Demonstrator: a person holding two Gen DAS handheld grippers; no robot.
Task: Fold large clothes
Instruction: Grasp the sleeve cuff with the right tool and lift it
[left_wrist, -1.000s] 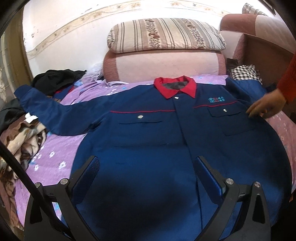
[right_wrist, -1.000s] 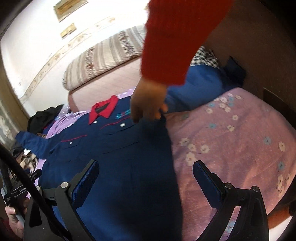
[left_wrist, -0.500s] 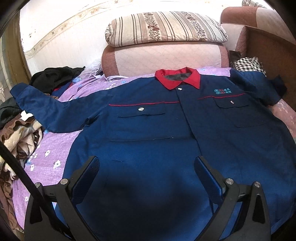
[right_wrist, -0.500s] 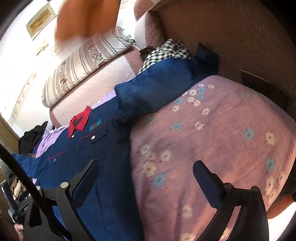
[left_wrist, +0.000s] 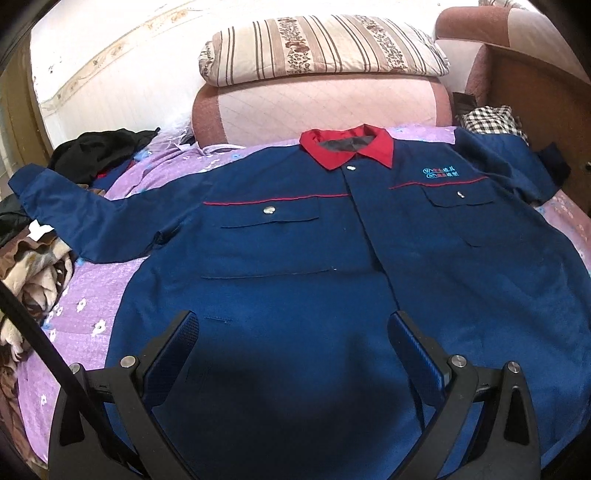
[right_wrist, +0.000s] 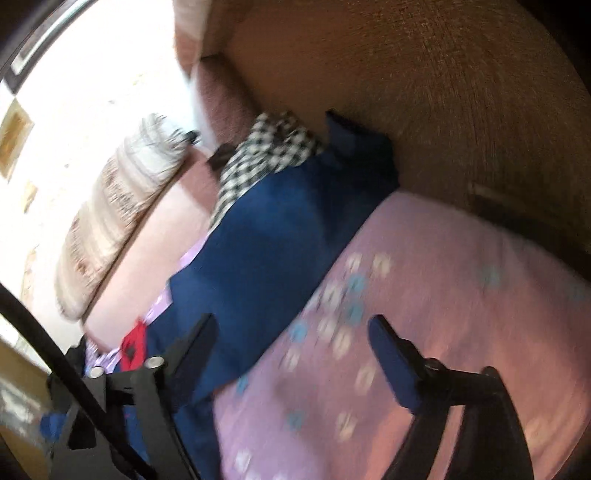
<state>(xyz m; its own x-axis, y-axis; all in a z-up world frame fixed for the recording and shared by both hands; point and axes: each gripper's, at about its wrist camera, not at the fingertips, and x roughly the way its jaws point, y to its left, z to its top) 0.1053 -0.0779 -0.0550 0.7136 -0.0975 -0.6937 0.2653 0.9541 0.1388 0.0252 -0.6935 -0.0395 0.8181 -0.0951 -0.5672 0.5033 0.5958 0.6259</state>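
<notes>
I see the blue jacket (left_wrist: 332, 258) spread flat on the bed (left_wrist: 85, 314), front up, just ahead of my left tongs (left_wrist: 293, 338); both sleeves lie out sideways, so no fold is made yet, I judge; left tongs stand wide and empty; right tongs (right_wrist: 291, 341), jaws just narrowing but still apart, hold nothing, with the right sleeve (right_wrist: 266, 240) ahead.
</notes>
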